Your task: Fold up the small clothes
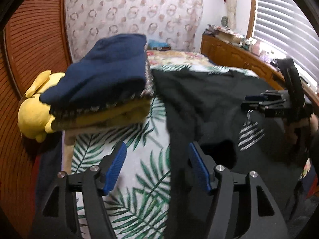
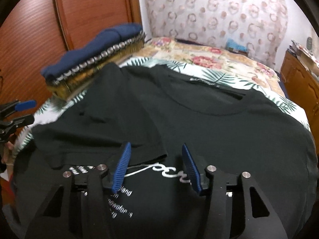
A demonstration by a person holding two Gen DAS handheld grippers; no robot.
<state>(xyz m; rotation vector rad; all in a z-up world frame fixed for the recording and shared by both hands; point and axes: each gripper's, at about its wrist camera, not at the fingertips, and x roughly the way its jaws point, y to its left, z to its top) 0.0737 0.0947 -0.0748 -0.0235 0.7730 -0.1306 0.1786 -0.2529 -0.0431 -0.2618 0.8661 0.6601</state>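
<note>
Across the bed (image 2: 265, 91), on its palm-leaf sheet, a black T-shirt (image 2: 199, 119) lies spread flat with its collar toward the far side and its white print toward the near edge. One sleeve is folded in over the chest, its hem lying just above the print. At the far left corner stands a stack of folded clothes (image 1: 103, 91), navy on top, a patterned layer and a yellow one beneath; it sits just beside the shirt's shoulder. A yellow plush toy (image 1: 33, 113) lies behind the stack against the slatted wooden door (image 1: 30, 59). A wooden dresser (image 1: 229, 53) runs along the bed's right side under the blinds. The right gripper (image 2: 157, 165) hovers over the print, jaws apart, nothing between the pads. The left gripper (image 1: 157, 169) hangs over the shirt's left edge, jaws apart and empty.
</note>
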